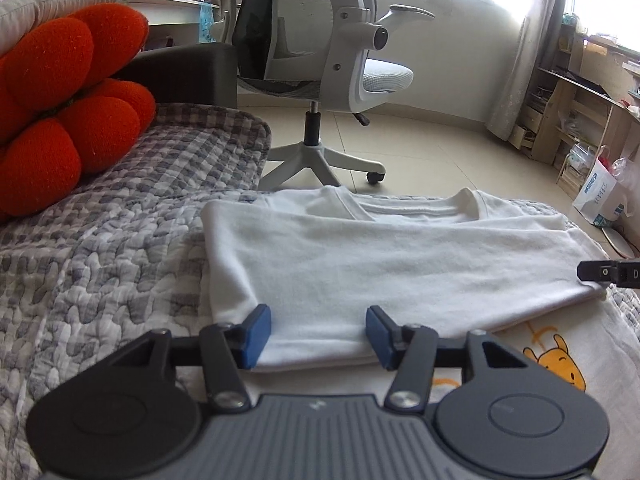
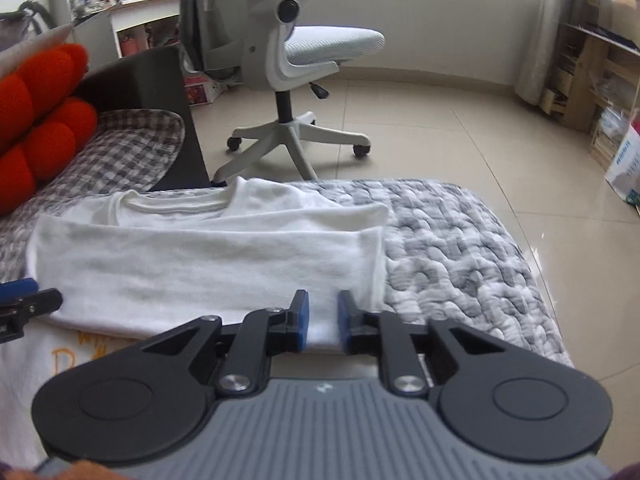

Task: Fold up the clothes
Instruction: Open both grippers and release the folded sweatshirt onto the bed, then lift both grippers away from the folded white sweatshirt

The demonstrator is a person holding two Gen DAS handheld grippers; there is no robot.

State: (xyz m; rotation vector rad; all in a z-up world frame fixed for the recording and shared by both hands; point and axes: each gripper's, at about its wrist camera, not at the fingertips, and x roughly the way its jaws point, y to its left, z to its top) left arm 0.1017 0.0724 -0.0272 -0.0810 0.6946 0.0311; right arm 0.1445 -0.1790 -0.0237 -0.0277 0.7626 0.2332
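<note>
The white T-shirt [image 1: 360, 264] lies half-folded on the quilted bed [image 1: 100, 272]. Left gripper [image 1: 318, 334] jaws gape halfway over its folded edge at six o'clock; right gripper [image 2: 323, 322] jaws pinch that edge.

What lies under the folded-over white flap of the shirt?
Under the folded flap lies more of the white T-shirt, its yellow cartoon print peeking out at the near edge. The rest of the print is covered. The grey quilt lies underneath everything.

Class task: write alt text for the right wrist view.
The right gripper pinches the near edge of a folded white T-shirt lying on a grey checked bedcover. Beyond stand a grey office chair and an orange cushion.
</note>
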